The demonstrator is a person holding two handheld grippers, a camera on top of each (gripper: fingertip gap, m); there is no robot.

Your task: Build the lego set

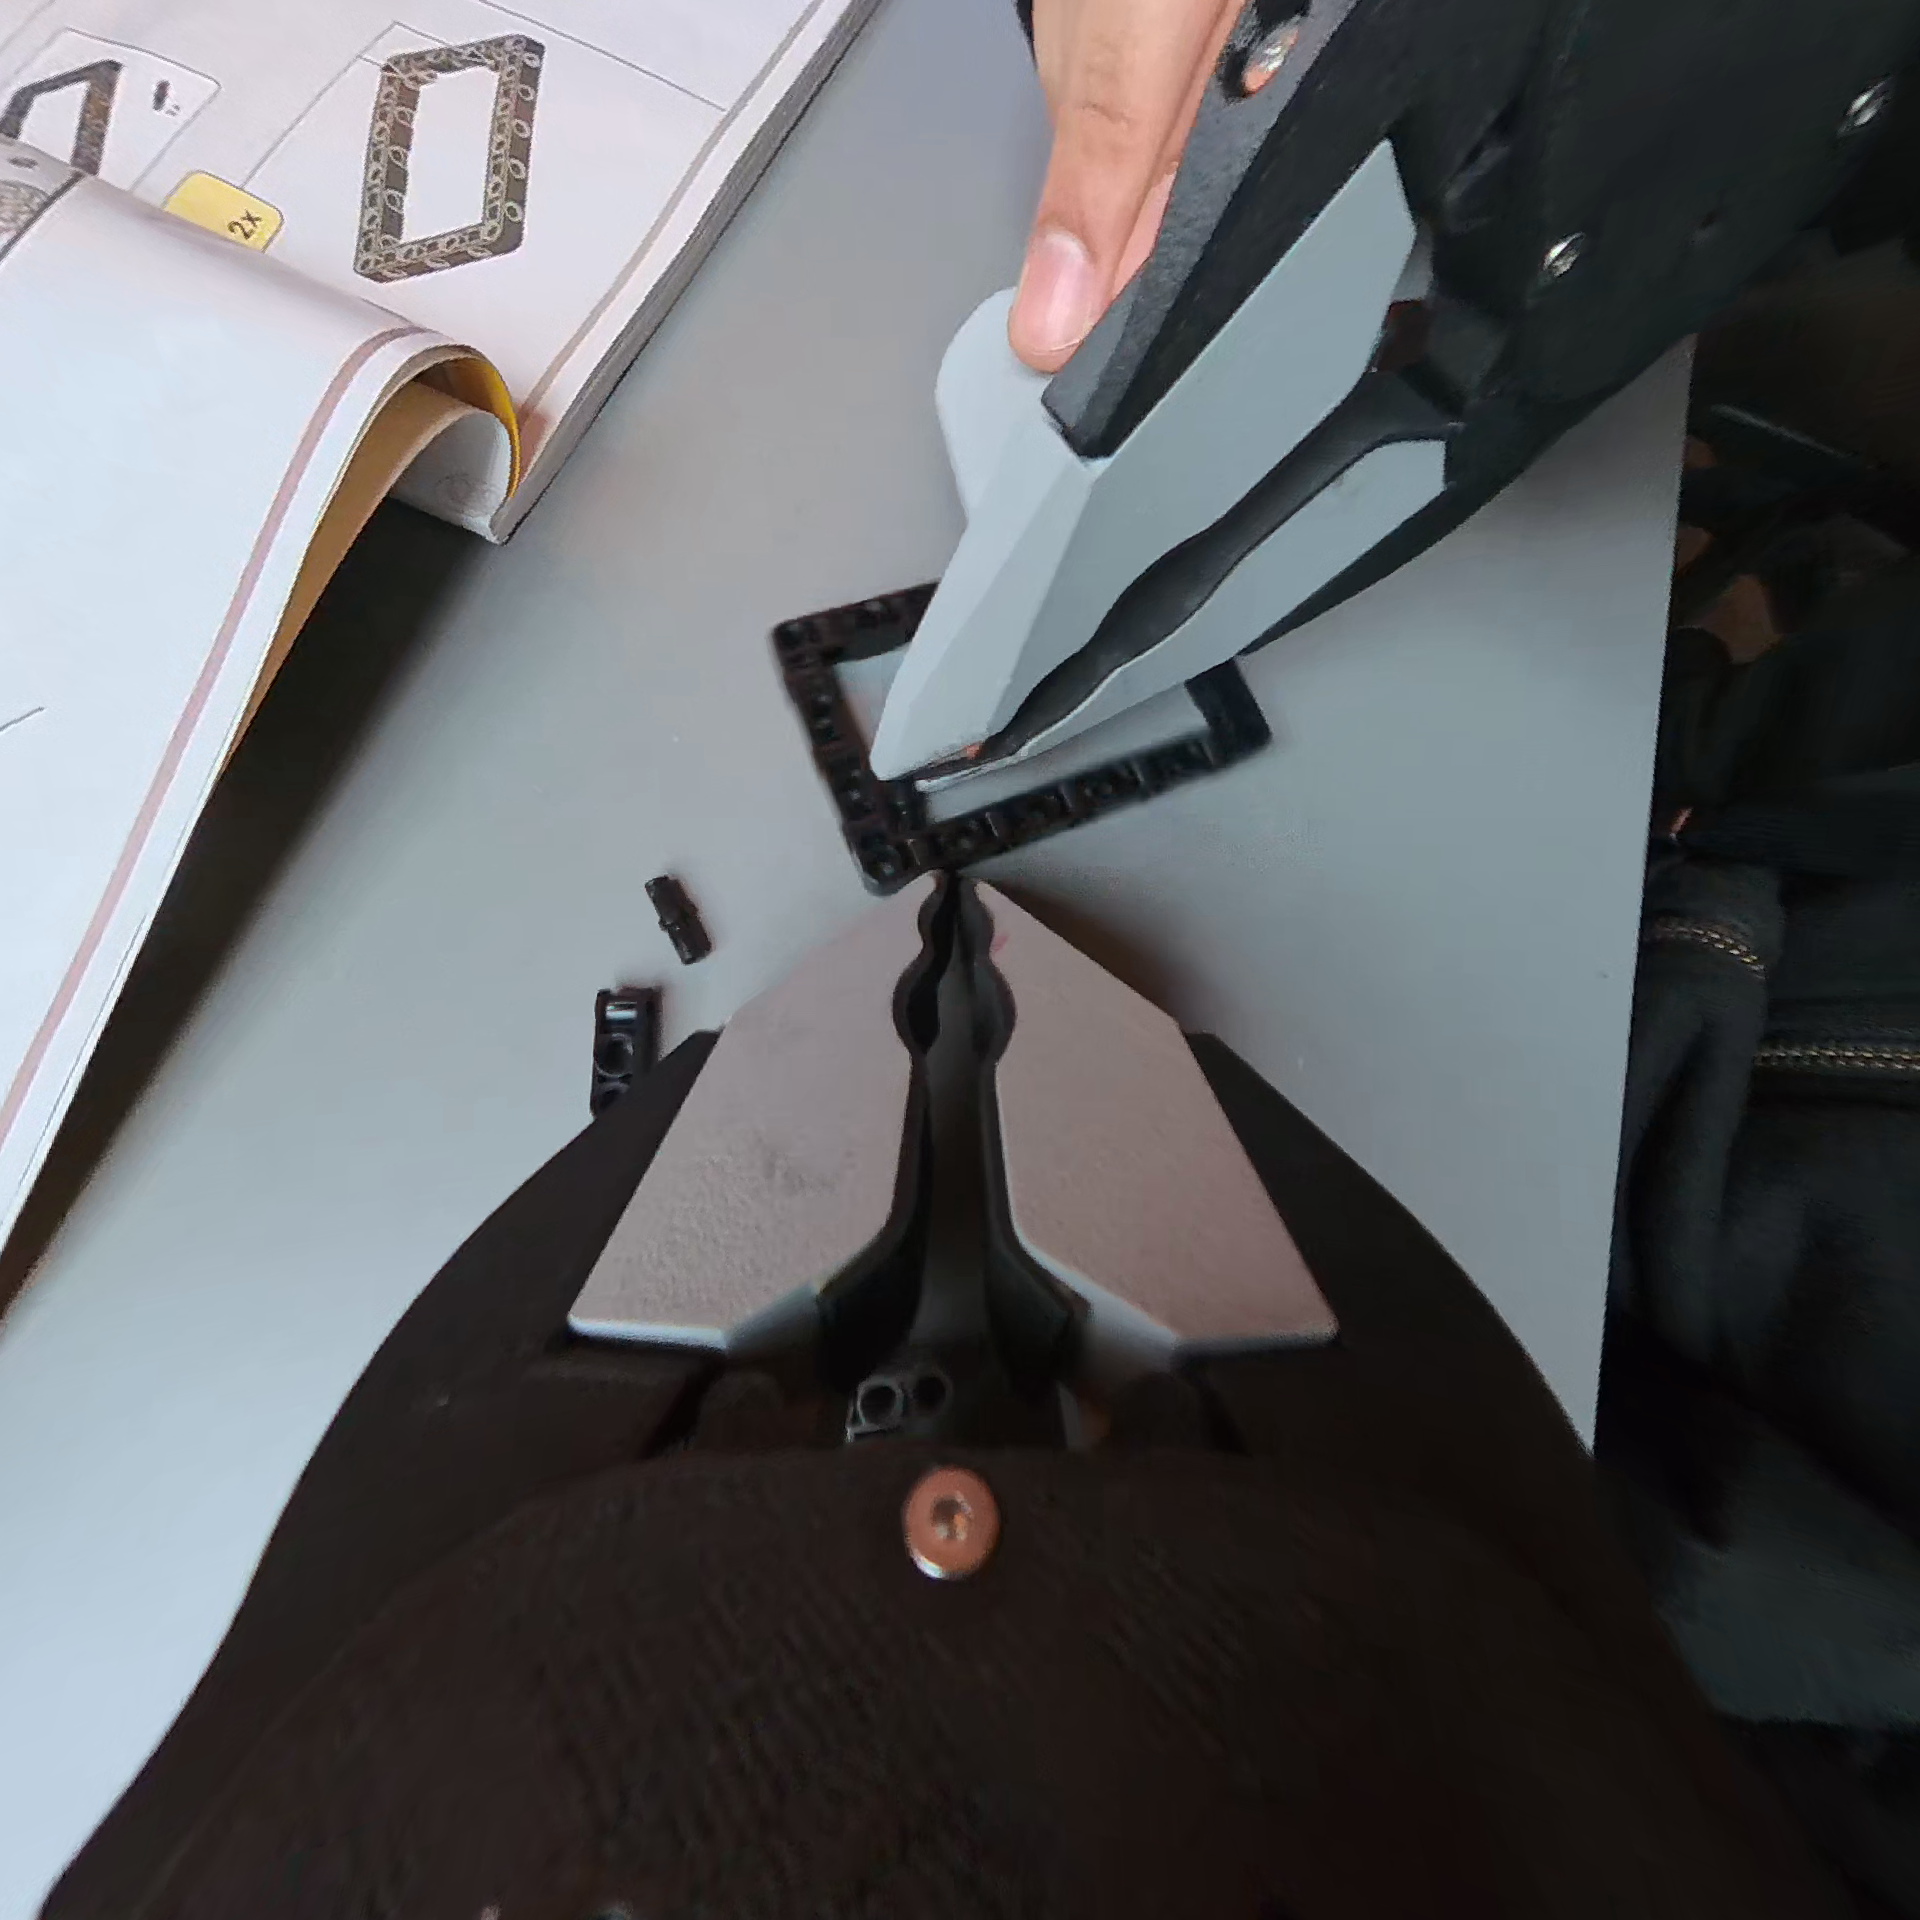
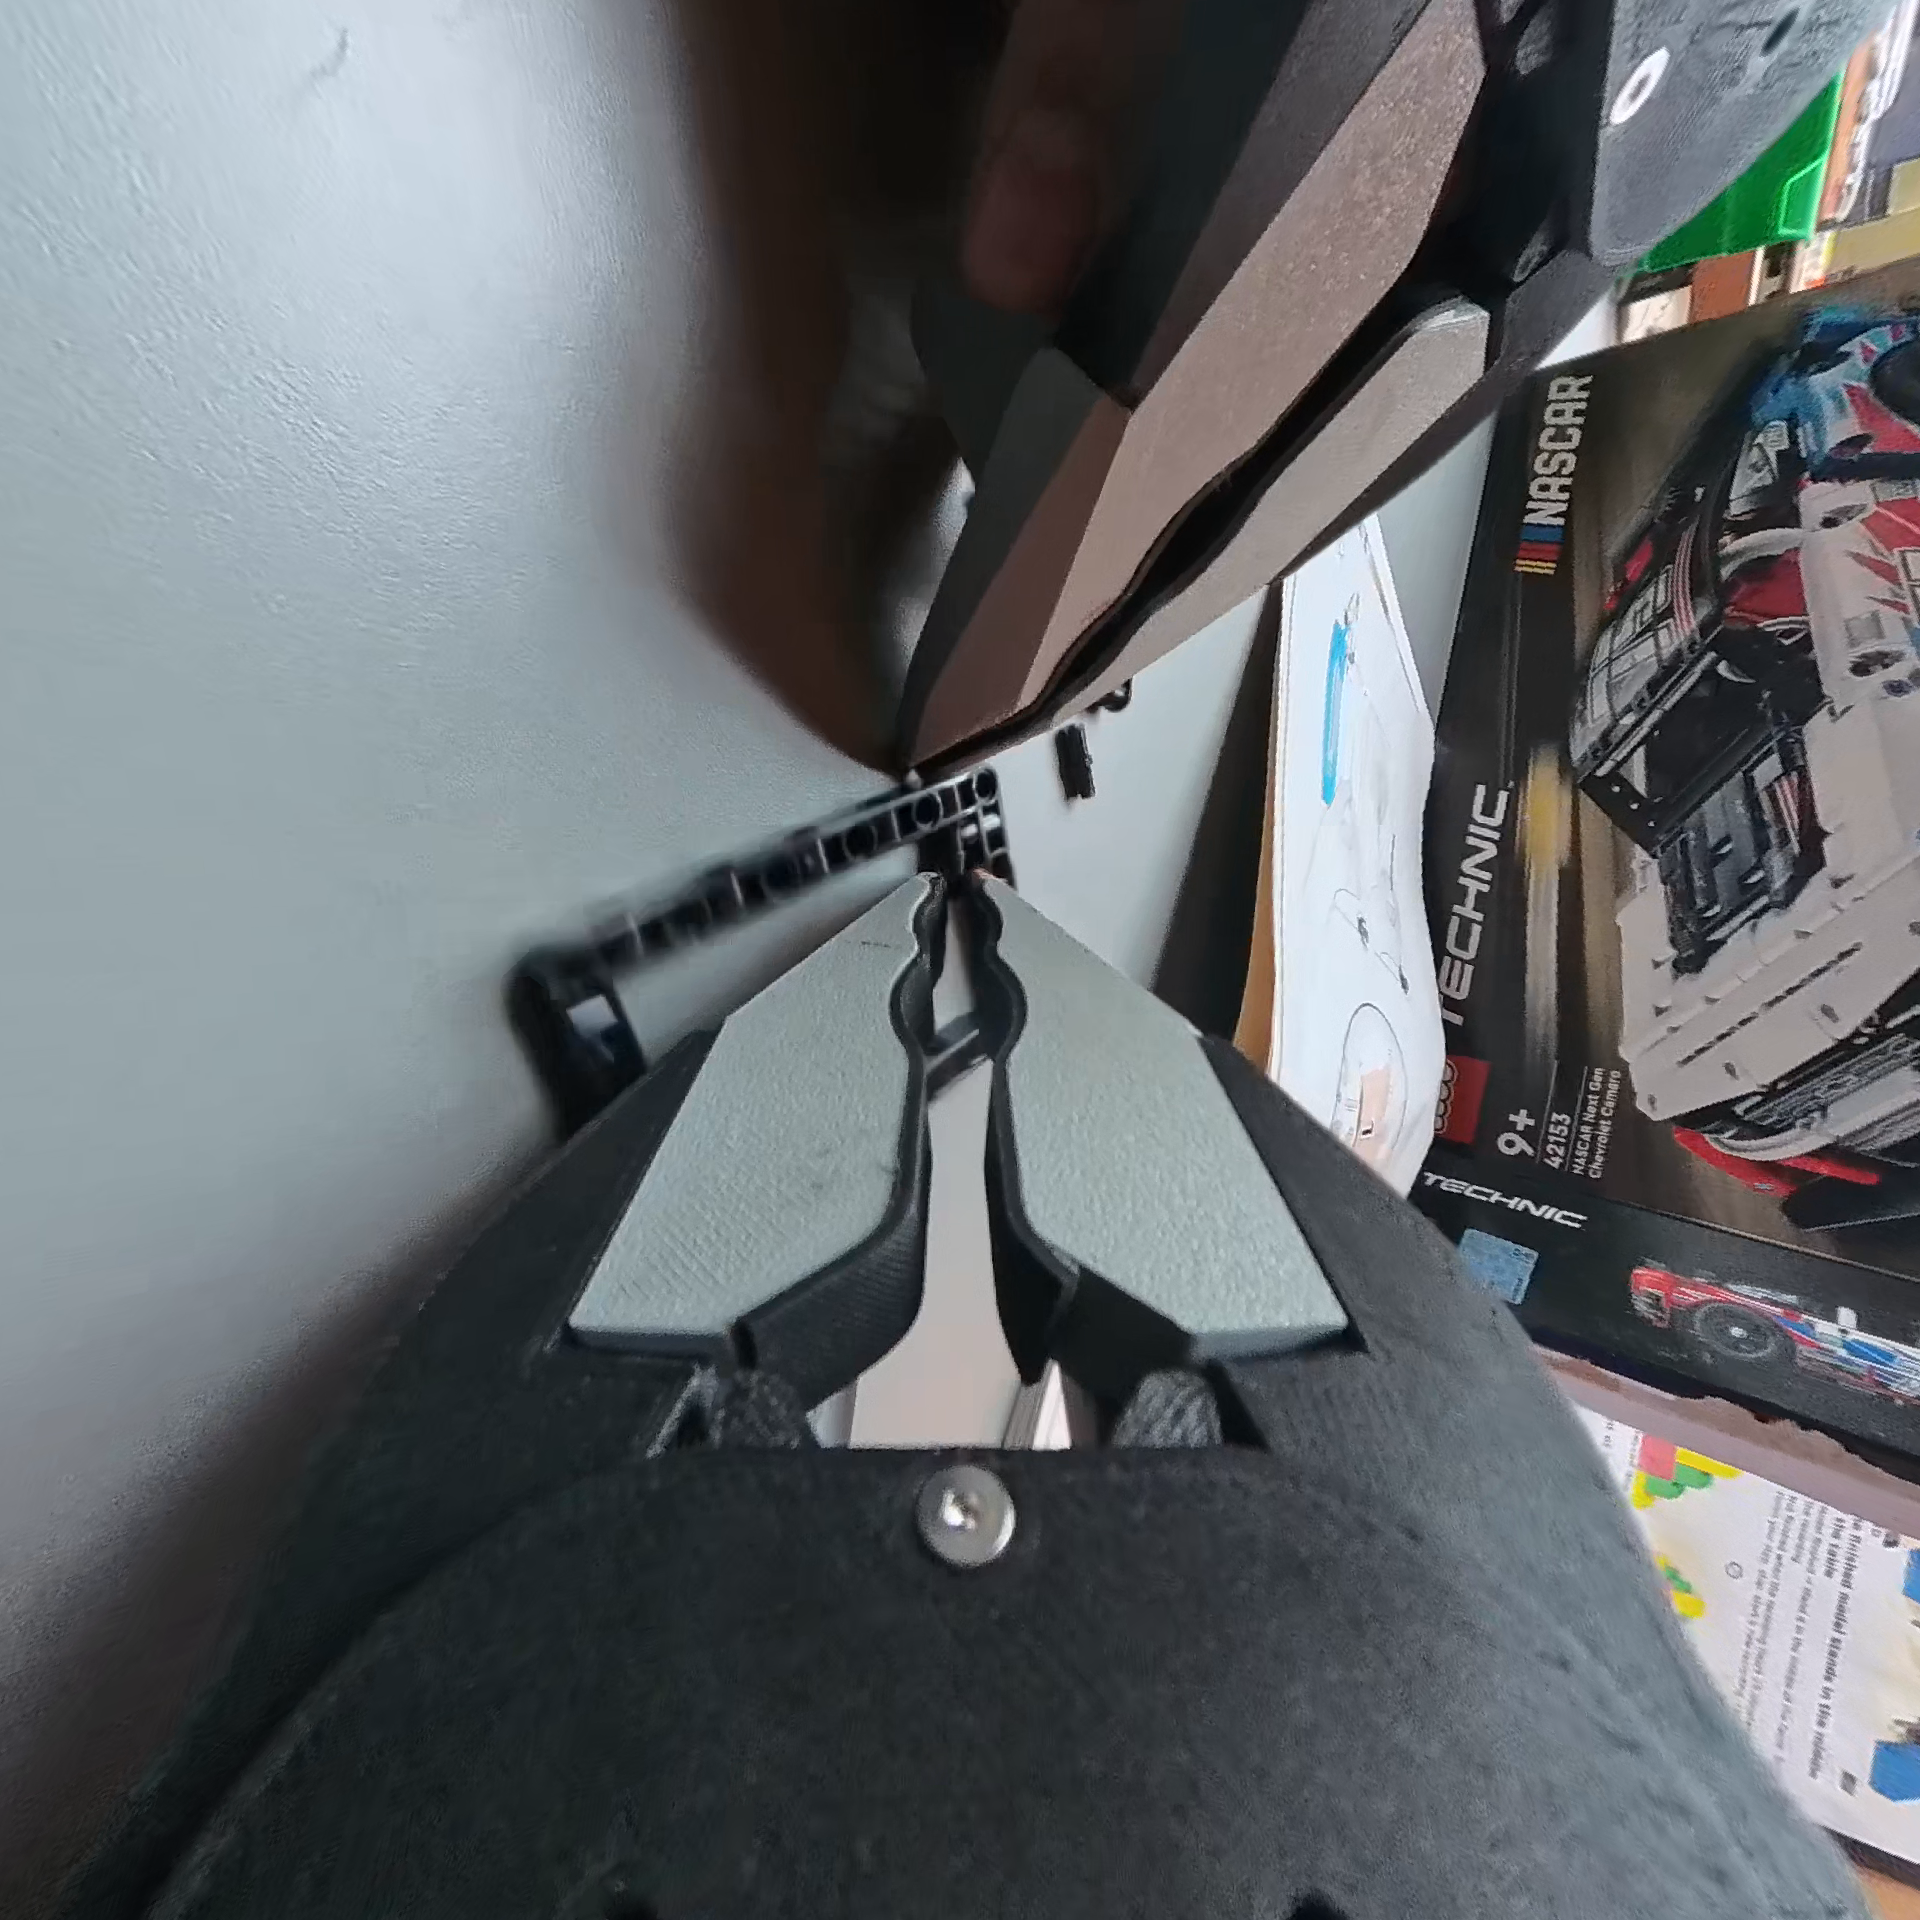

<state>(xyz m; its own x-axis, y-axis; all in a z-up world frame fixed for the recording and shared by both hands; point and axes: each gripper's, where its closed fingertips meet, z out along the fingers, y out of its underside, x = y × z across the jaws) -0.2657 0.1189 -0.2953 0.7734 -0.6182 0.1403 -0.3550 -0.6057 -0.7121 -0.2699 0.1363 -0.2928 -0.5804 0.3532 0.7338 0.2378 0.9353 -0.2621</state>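
Table and background clutter

The grey table (image 1: 436, 831) runs to a straight edge, with dark cloth (image 1: 1787, 1039) bunched just past it. Over on the far side, a green bin (image 2: 1766, 197) sits high up, and a printed sheet with coloured block pictures (image 2: 1766, 1621) lies lower down.

Soft, even daylight with mild shadows; wide-angle edges bend, and the right wrist view is motion-blurred.

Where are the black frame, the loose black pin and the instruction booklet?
black frame (image 1: 1049, 821): left wrist view, near side beam.
loose black pin (image 1: 677, 915): left wrist view, mid-shaft.
instruction booklet (image 1: 582, 208): left wrist view, open page.
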